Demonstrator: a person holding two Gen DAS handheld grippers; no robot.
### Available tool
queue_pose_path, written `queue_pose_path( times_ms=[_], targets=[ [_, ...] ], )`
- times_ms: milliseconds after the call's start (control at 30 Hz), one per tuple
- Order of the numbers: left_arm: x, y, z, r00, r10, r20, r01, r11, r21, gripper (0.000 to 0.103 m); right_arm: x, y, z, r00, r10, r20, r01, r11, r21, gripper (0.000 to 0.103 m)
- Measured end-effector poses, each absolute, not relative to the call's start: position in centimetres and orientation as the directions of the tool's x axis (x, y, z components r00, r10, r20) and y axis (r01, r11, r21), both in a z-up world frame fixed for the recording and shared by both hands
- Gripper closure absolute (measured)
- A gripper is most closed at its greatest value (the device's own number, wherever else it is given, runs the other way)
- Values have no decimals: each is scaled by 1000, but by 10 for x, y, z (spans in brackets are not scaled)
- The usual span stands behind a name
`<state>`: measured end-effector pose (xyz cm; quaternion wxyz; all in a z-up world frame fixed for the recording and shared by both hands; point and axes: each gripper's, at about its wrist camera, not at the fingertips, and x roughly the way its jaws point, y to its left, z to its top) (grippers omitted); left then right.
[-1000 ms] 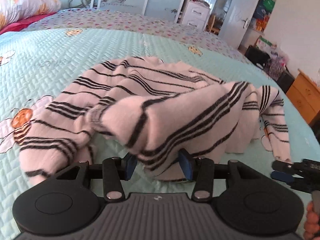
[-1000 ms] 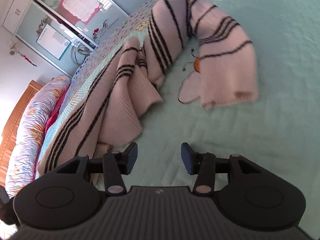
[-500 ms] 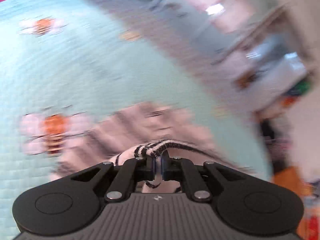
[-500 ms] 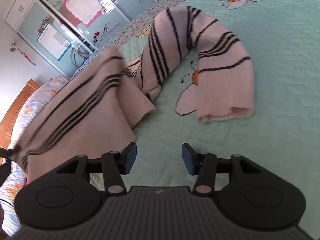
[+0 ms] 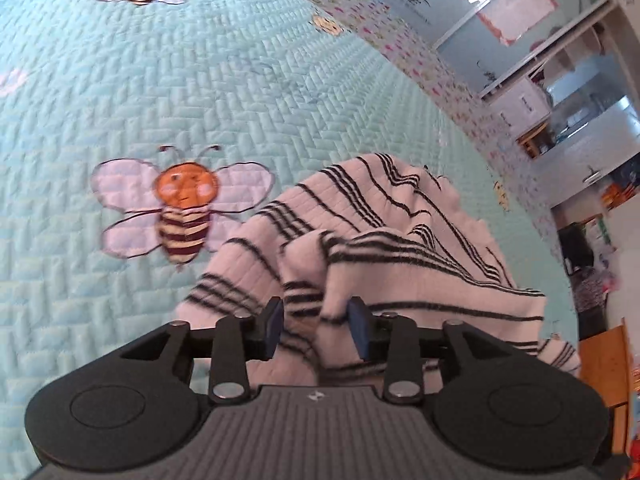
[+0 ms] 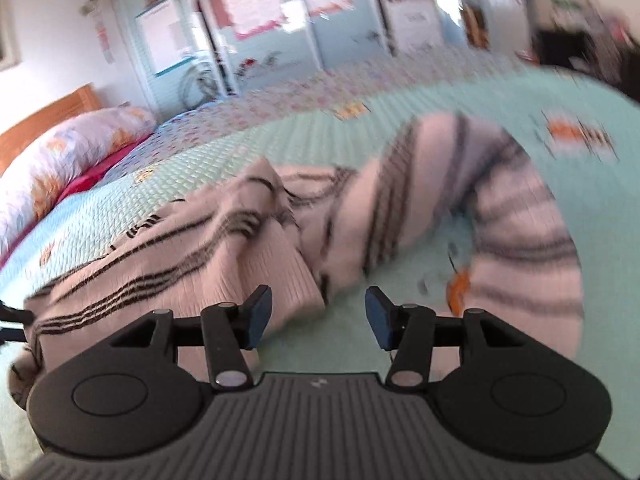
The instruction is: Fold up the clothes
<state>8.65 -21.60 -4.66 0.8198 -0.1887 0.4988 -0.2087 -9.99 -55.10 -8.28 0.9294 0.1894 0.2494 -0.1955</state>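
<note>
A white sweater with thin black stripes lies bunched on the mint quilted bedspread. My left gripper points down at its near edge. Its jaws are opening, and a fold of the sweater still stands loosely between the blue pads. In the right wrist view the sweater spreads to the left, and one sleeve curves off to the right. My right gripper hovers open just above the bedspread beside the sweater's hem, with nothing between its fingers.
A bee picture is stitched into the quilt left of the sweater. A flowered pillow and a wooden headboard stand at the far left. Wardrobes line the wall behind the bed, and a wooden cabinet stands at its right.
The left gripper pinched a sweater fold half a second ago, carried it sideways while rolling, and its jaws have now parted. The right gripper rolled and rose slightly, staying open.
</note>
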Motion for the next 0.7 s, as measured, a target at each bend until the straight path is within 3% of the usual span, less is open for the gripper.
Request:
queue_pose_path(
  times_ms=[200,233,267,300,367,433,500,600,700],
  targets=[
    [53,-200,-40,384,-552,-740,243,834,-496,65,-70,-548,-96,768,-263,-584,430,887,167,50],
    [47,-205,-39,379,-551,-743,275,834,-478,65,-68,-546,-97,765,-267,-586,431,889,156,54],
    [42,-210,-38,377,-551,-744,307,833,-461,65,-67,-543,-98,765,-265,-588,426,892,152,63],
    [37,-215,-37,376,-551,-745,337,830,-444,65,-66,-540,-96,761,-263,-593,426,892,150,94],
    [28,-225,-36,362,-566,-741,381,815,-437,65,-67,-535,-90,758,-250,-602,426,889,168,100],
    [22,-233,-38,338,-585,-737,407,797,-446,65,-74,-529,-79,782,-200,-590,405,882,239,101],
    [16,-240,-40,317,-598,-736,429,782,-451,65,-89,-532,-64,819,-93,-566,388,816,428,101],
    [9,-243,-38,307,-608,-732,452,770,-450,65,-136,-546,-46,925,113,-363,258,513,819,101],
    [6,-240,-35,302,-627,-718,452,758,-471,59,-194,-557,-44,977,68,-200,174,279,944,101]
  ],
)
